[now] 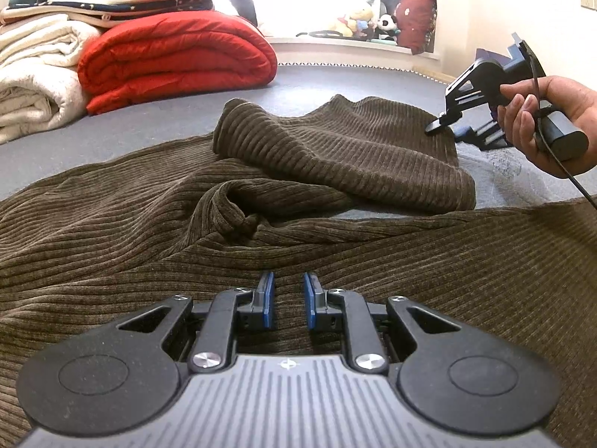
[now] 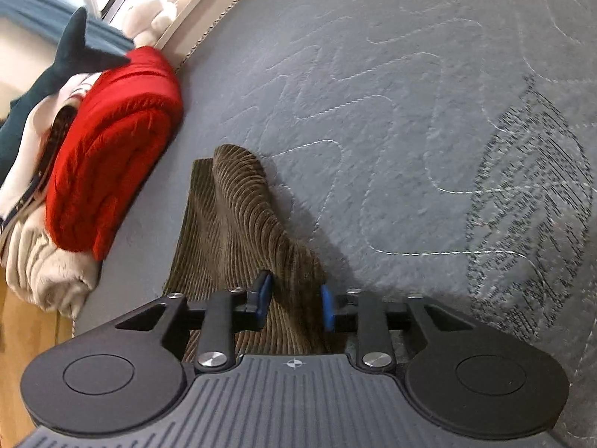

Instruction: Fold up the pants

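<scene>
Fingers [image 1: 265, 300] of the left gripper [image 1: 287, 298] stand a narrow way apart, low over the pants [image 1: 149, 231], with ribbed brown cloth showing between the blue pads and nothing pinched. The right gripper [image 2: 294, 298] has its jaws wider, set either side of a raised ridge of the same cloth; whether the pads touch it is hard to tell from this angle, so I take it as not yet gripped. In the left view the hand [image 1: 544, 119] holds that gripper just beyond the far edge of the cloth.

The pants lie spread and rumpled on the grey mattress [image 2: 391, 93], one end doubled back over itself into a thick flap, creases bunched in the middle. A red quilt [image 1: 175, 59] and pale blankets [image 1: 33, 74] are stacked well off to the side.

The corduroy looks thick, soft and fairly heavy: it should drape and sag rather than hold a line, and the ribs should give the pads good purchase. The best holds are probably a hem or folded edge, pinched through both layers, one gripper at each corner so the span lifts evenly.
</scene>
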Motion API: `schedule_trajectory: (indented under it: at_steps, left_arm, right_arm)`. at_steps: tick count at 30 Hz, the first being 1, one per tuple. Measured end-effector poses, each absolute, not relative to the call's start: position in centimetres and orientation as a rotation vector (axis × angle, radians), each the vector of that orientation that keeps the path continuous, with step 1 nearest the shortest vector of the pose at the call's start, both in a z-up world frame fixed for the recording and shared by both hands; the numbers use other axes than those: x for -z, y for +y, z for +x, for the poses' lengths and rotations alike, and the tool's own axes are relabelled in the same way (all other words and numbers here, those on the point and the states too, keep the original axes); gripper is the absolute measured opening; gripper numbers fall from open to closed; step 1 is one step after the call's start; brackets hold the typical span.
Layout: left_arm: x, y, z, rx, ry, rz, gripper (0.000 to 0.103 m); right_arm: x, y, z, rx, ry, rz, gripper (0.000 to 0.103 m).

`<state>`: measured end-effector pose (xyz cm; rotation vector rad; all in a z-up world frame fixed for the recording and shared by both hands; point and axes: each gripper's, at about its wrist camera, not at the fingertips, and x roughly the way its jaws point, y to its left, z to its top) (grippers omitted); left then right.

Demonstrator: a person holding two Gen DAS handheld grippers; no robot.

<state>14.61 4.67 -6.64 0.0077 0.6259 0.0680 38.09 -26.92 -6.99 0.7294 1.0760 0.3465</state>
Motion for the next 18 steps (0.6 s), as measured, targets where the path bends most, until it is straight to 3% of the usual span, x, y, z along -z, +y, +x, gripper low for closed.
schedule_trajectory:
  at_steps: [6, 11, 18]
  left_arm:
    - [6.6, 4.5, 14.6, -0.071, 0.626, 0.017, 0.019]
    - [6.6, 4.4, 14.6, -0.070, 0.626, 0.015, 0.019]
    - [6.5, 4.4, 14.7, -0.072, 0.628, 0.018, 0.019]
  right_arm:
    - [2.5, -24.5, 37.0, -0.476, 0.955, 0.573, 0.010]
    - [-2.9, -20.4, 33.3, -0.906, 0.847, 0.399, 0.008]
    - [-2.4, -22.7, 33.8, -0.767, 0.880, 0.531, 0.007]
